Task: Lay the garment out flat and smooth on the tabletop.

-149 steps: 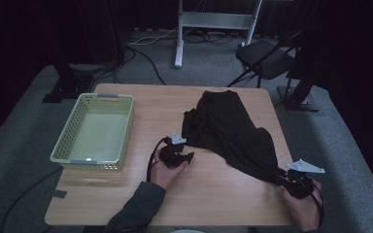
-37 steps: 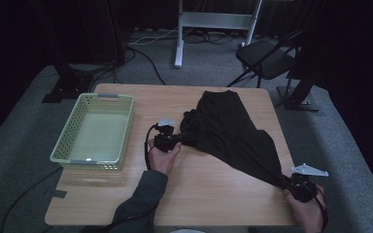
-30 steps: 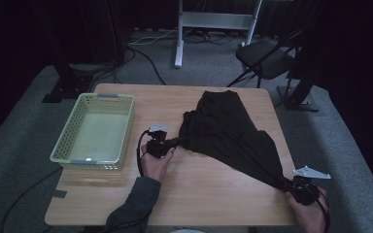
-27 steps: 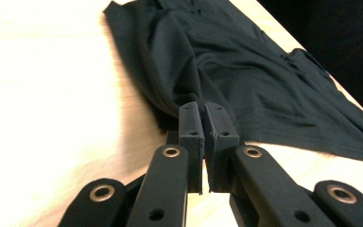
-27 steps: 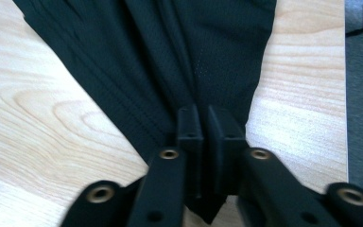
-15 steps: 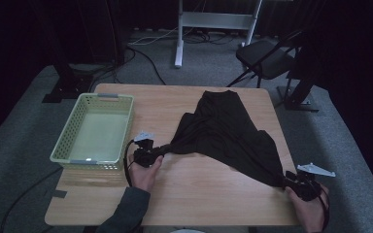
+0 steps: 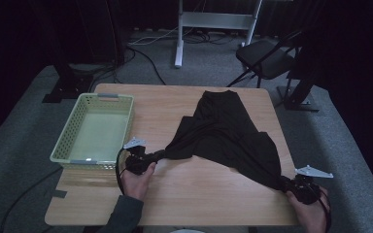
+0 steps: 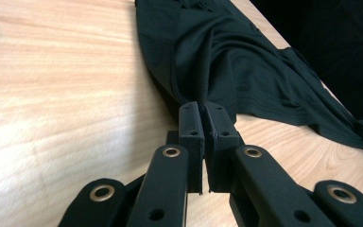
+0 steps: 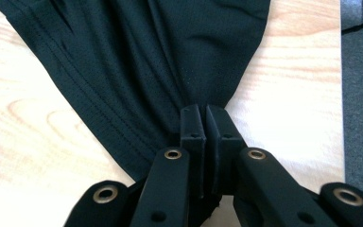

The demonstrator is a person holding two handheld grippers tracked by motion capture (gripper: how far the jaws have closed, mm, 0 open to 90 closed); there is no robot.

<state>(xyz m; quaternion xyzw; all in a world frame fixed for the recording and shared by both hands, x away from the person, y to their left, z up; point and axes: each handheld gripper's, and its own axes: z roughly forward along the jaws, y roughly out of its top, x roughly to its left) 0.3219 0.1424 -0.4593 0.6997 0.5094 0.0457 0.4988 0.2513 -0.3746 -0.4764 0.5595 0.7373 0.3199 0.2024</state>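
Pinching black cloth (image 7: 223,136) corners near table (image 7: 199,194) edge.

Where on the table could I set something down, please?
Bare wood lies along the near edge between the left gripper and right gripper, and between the basket and the black garment. The right half is crowded.

A black, thin knit fabric garment (image 7: 223,133) lay crumpled on the table, its far end flat toward the far edge. Two corners were drawn out taut into gathered points, one toward the near left, one toward the near right edge.
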